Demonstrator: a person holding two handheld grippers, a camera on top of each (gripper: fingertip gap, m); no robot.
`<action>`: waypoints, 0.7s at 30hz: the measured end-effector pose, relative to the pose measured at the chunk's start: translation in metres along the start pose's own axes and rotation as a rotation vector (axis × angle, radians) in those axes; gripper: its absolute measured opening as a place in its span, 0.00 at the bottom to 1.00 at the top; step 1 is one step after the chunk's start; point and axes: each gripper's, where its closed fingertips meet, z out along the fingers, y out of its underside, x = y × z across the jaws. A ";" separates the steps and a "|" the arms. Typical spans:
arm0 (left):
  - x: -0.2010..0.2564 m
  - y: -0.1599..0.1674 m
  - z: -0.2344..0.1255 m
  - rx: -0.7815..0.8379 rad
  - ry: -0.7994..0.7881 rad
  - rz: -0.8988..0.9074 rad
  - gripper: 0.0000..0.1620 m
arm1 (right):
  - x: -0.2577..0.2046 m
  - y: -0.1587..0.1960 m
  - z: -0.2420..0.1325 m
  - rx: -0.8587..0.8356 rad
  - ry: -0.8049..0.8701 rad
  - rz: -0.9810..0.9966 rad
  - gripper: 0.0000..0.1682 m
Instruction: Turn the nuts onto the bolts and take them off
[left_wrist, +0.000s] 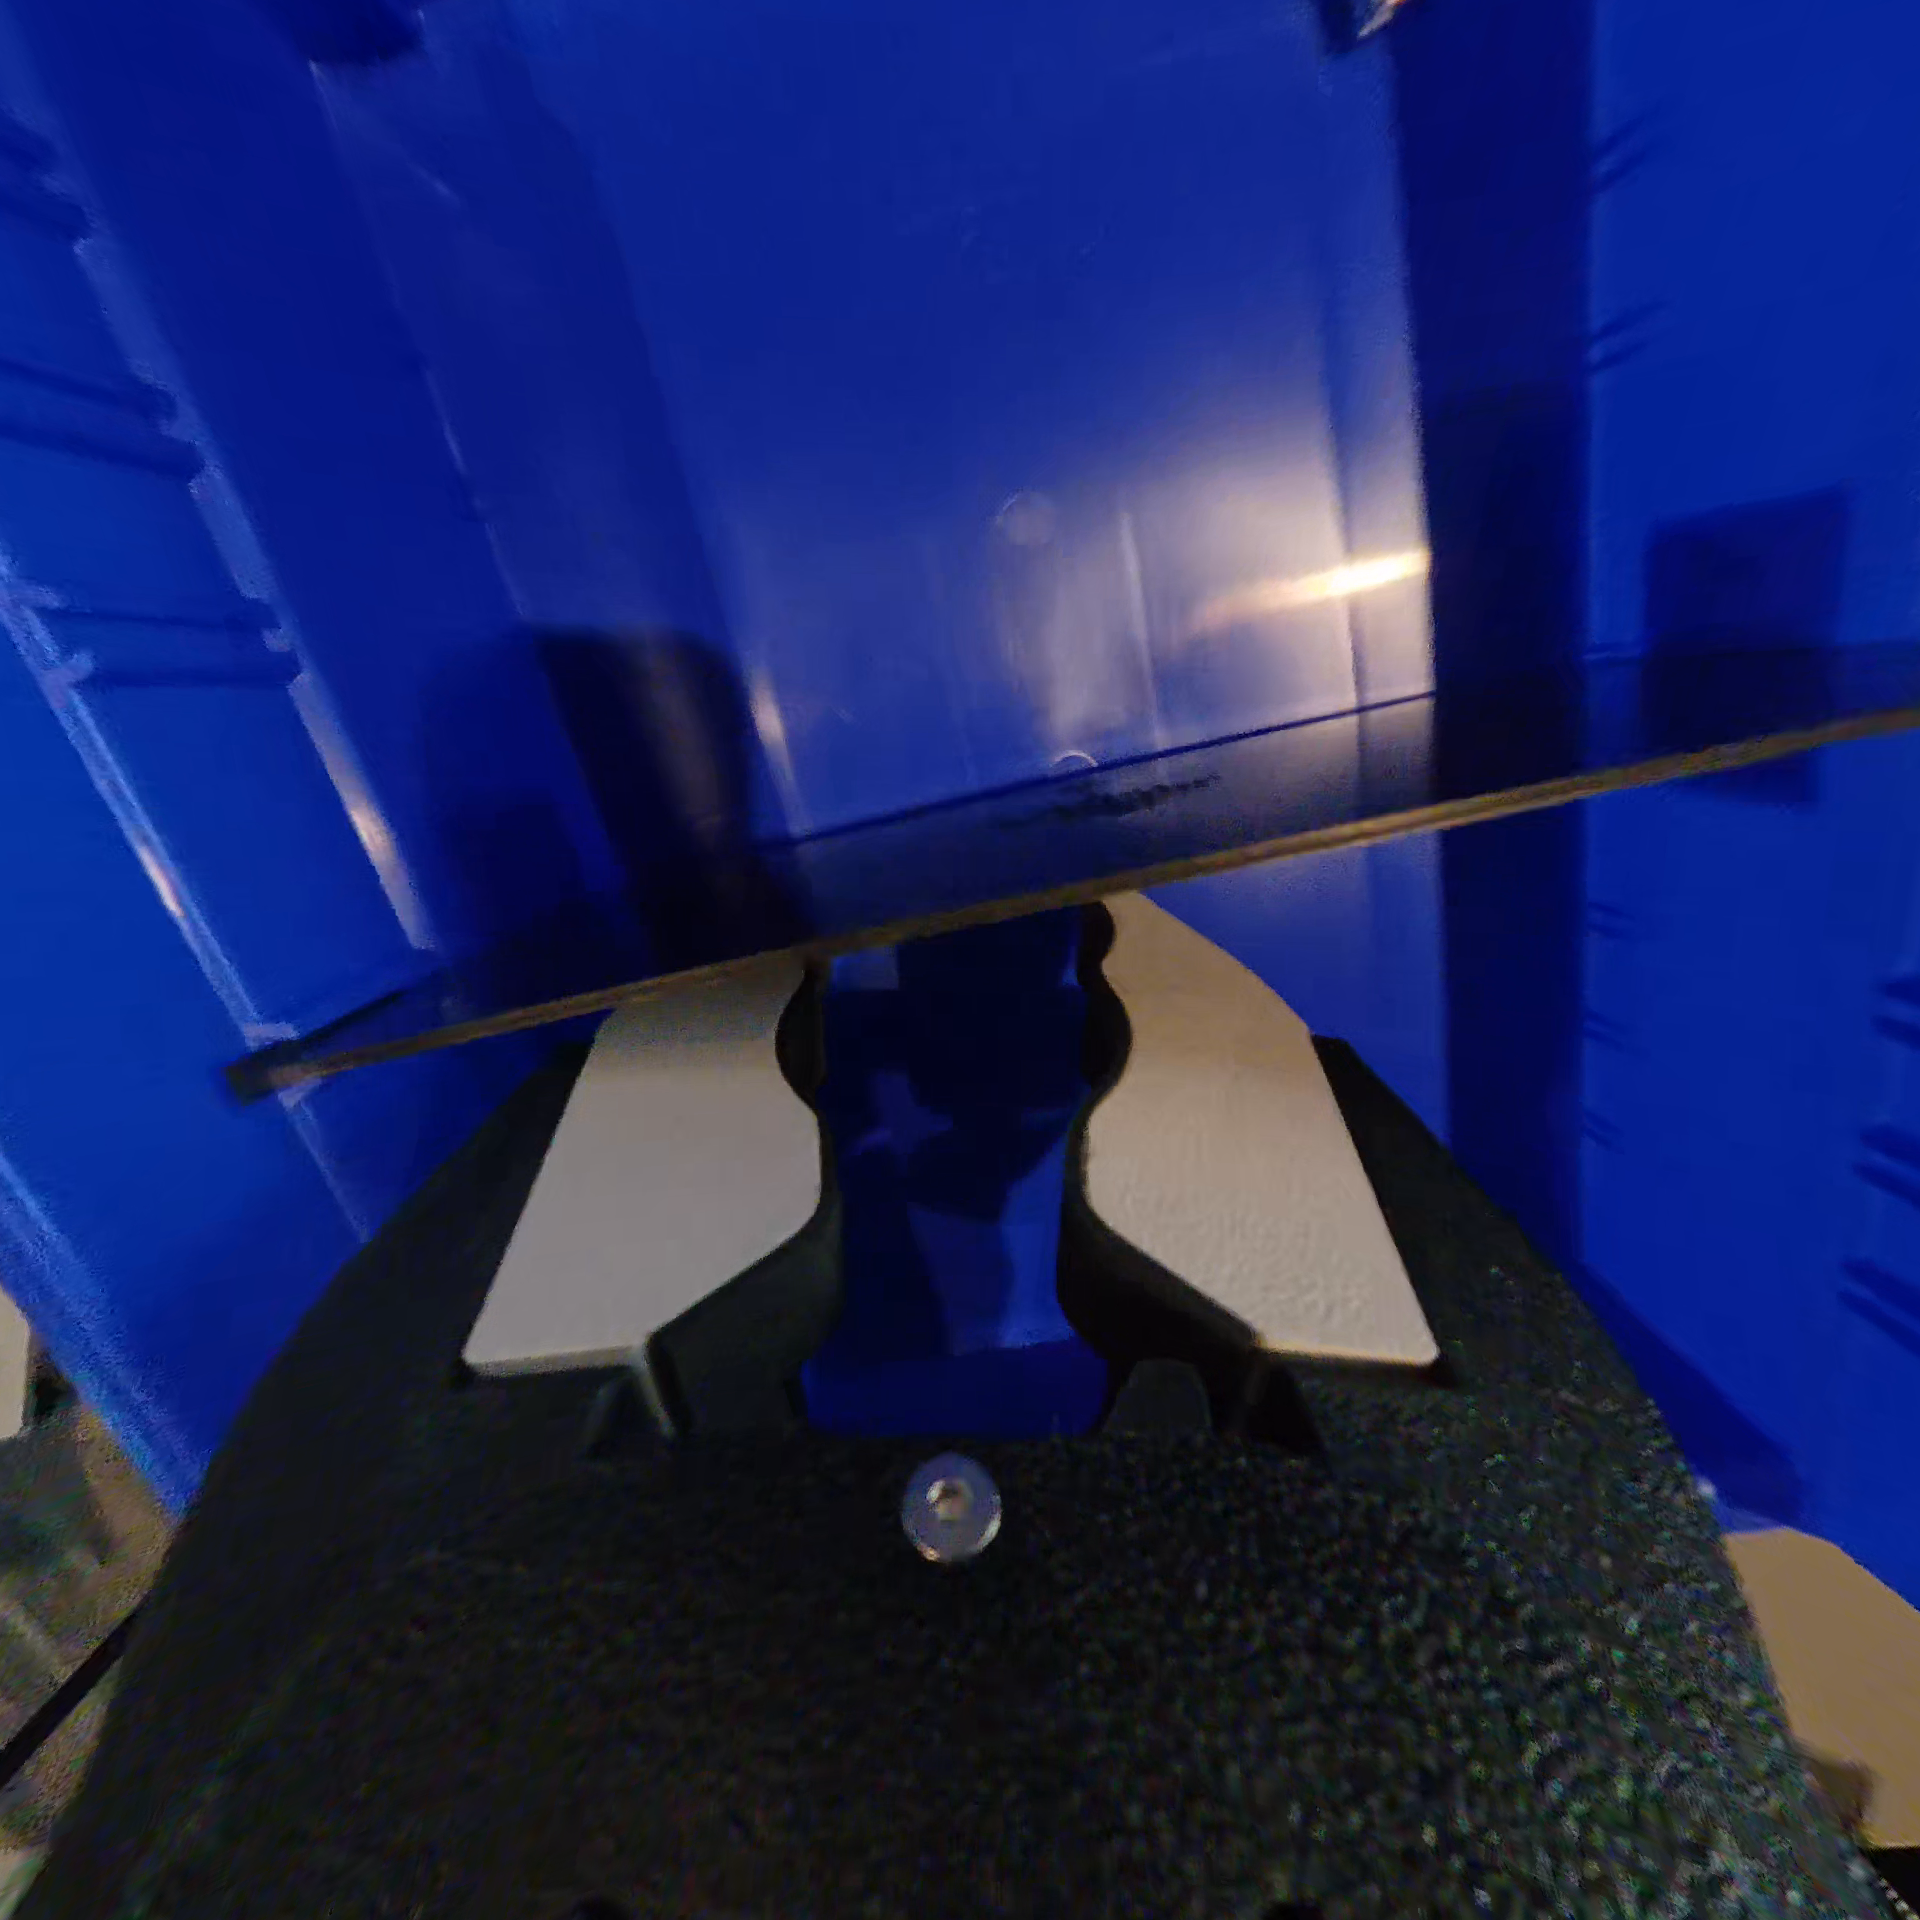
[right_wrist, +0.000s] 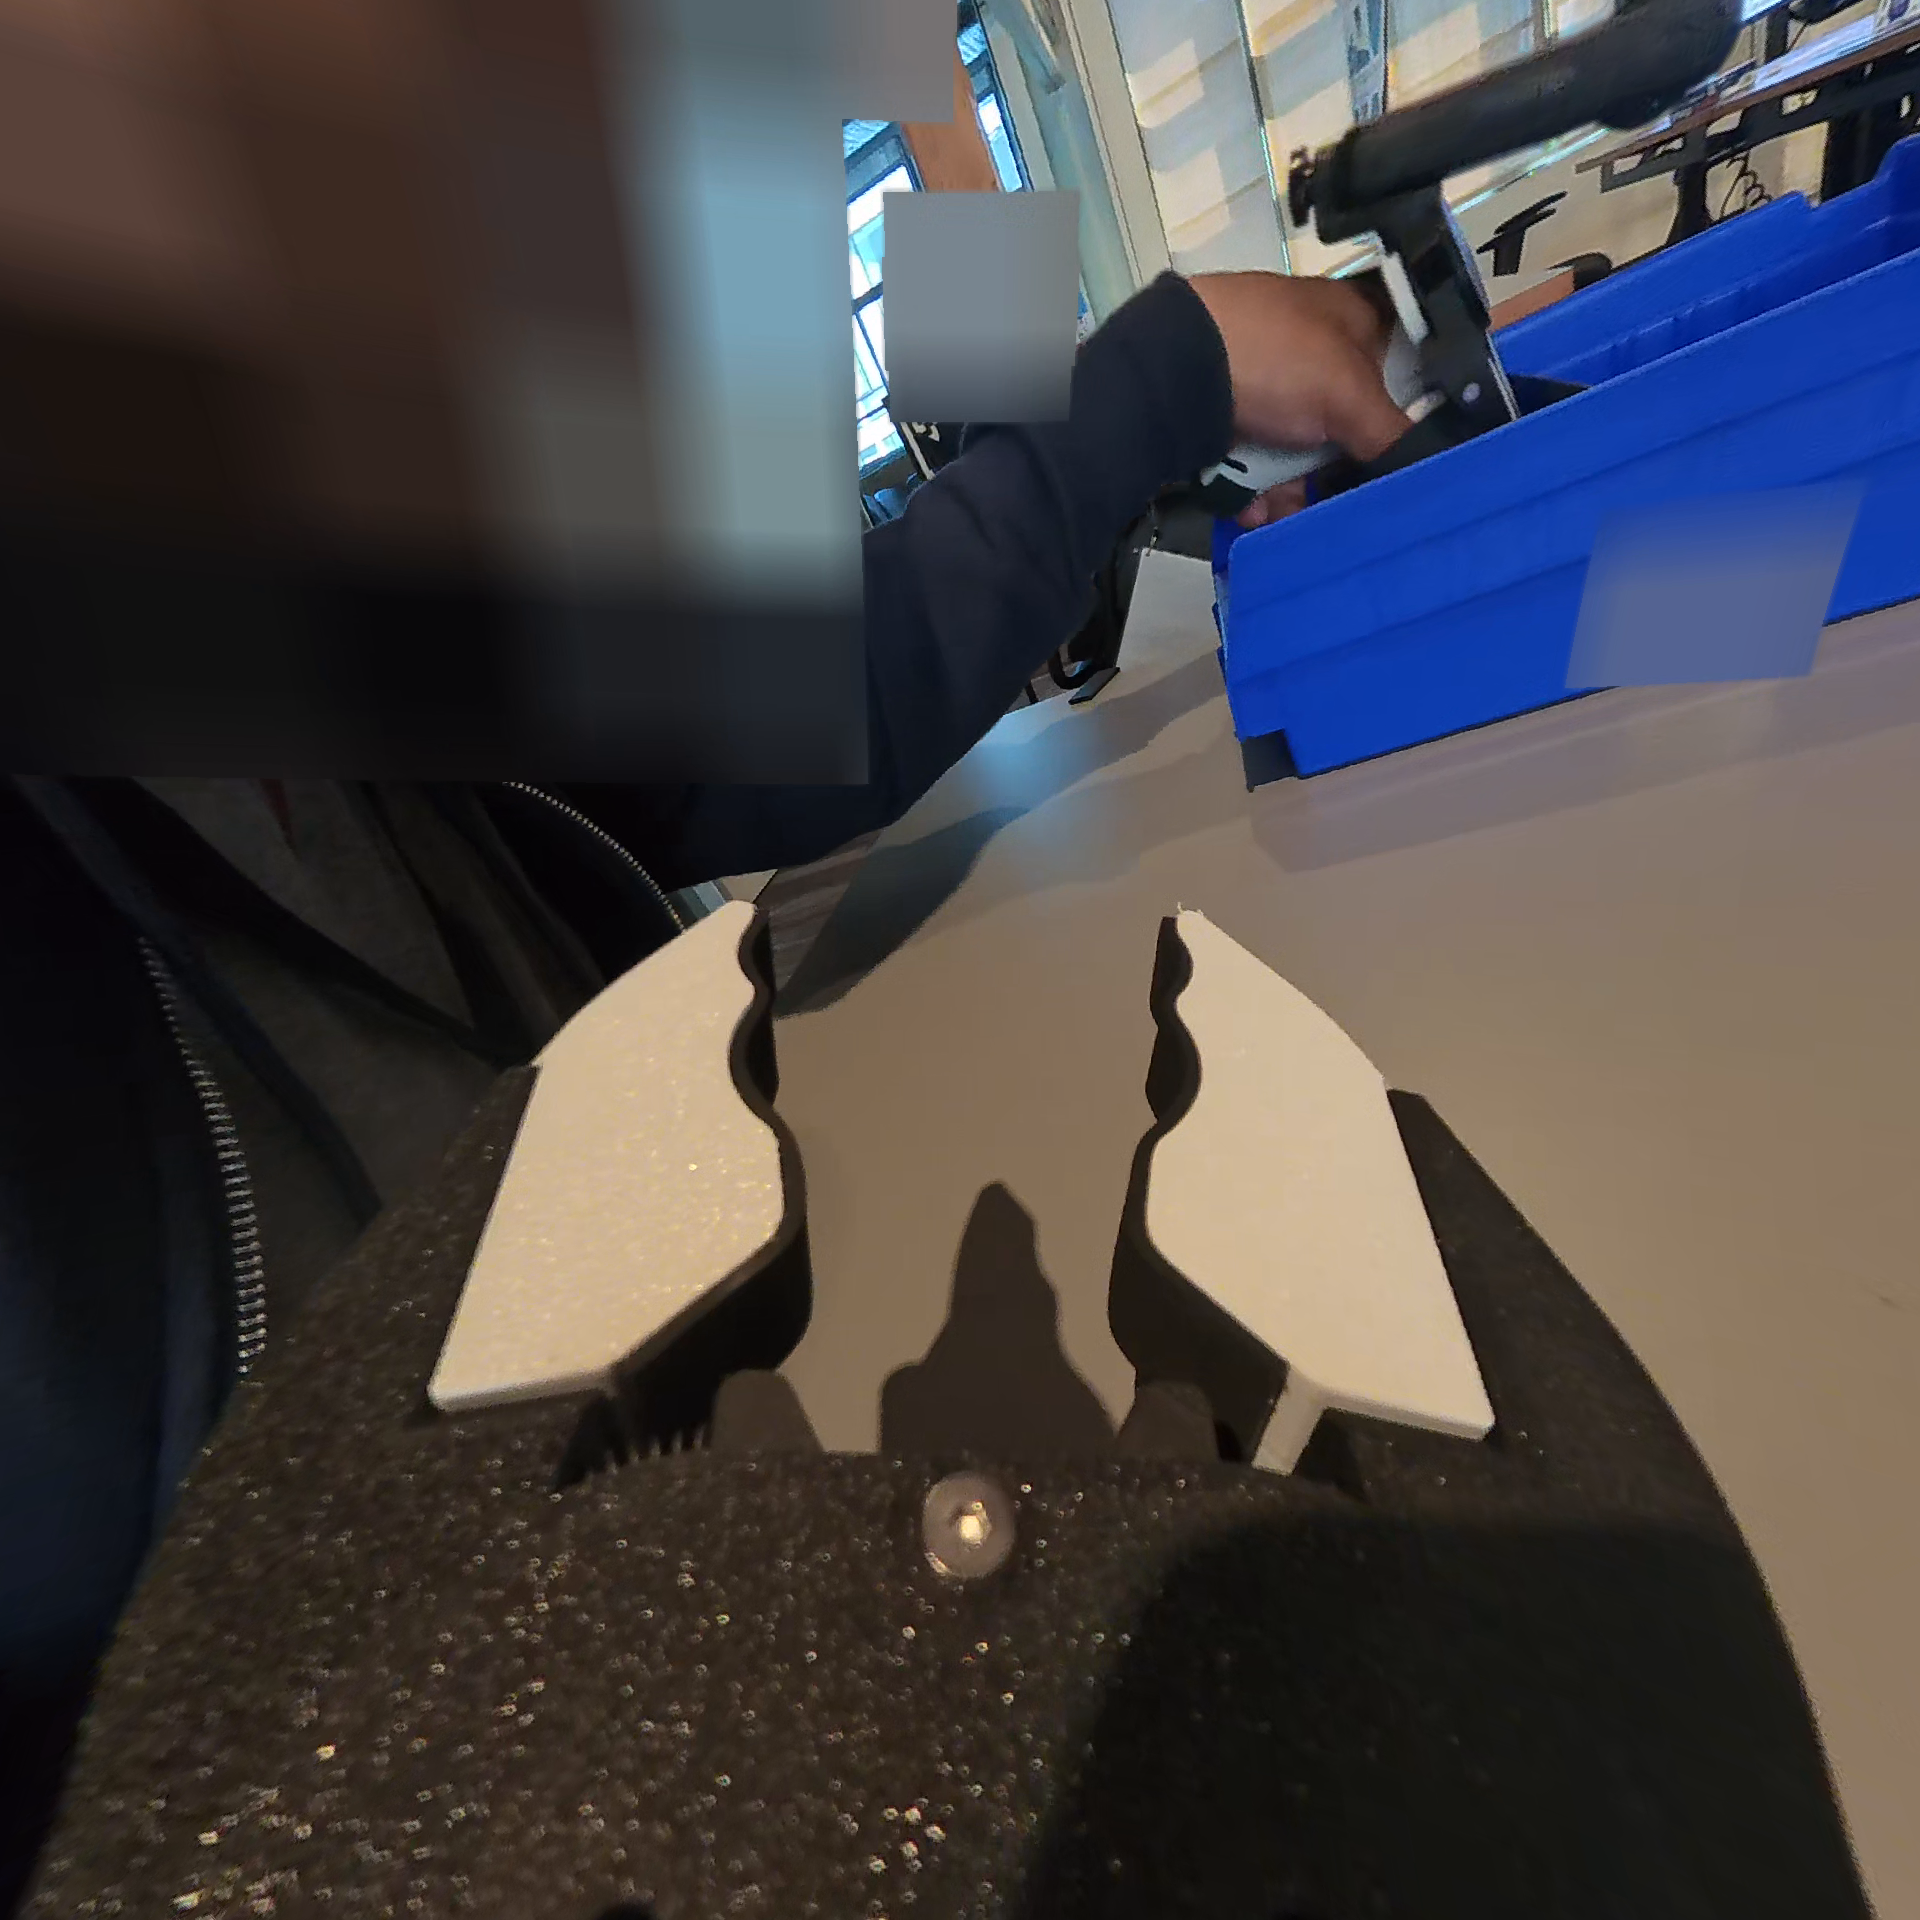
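No nut or bolt shows in either view. My left gripper (left_wrist: 951, 935) is open and reaches down inside a blue bin (left_wrist: 935, 312). Its fingertips are partly hidden behind the edge of a dark divider plate (left_wrist: 1143, 821) that crosses the bin. Nothing shows between its fingers. In the right wrist view a hand (right_wrist: 1299, 364) holds that gripper's black body (right_wrist: 1444, 301) in the blue bin (right_wrist: 1455, 582) at the upper right. My right gripper (right_wrist: 966, 925) is open and empty, low over the grey table (right_wrist: 1455, 1039).
The person's dark sleeve (right_wrist: 1018, 582) stretches across the table's edge towards the bin. A dark zipped jacket (right_wrist: 260, 1039) fills the left of the right wrist view. Blue bin walls (left_wrist: 1766, 623) close in around the left gripper. Tip to tip, the grippers are about 40 centimeters apart.
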 end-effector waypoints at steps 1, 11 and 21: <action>-0.001 0.000 0.002 -0.004 -0.004 -0.005 0.28 | 0.000 0.000 0.000 0.002 -0.002 0.002 0.41; -0.003 -0.006 0.016 0.098 0.026 -0.068 0.12 | 0.000 0.000 -0.001 0.003 -0.013 0.012 0.40; 0.027 -0.005 -0.053 0.458 0.137 0.009 0.11 | 0.005 -0.004 -0.002 0.007 0.000 0.006 0.38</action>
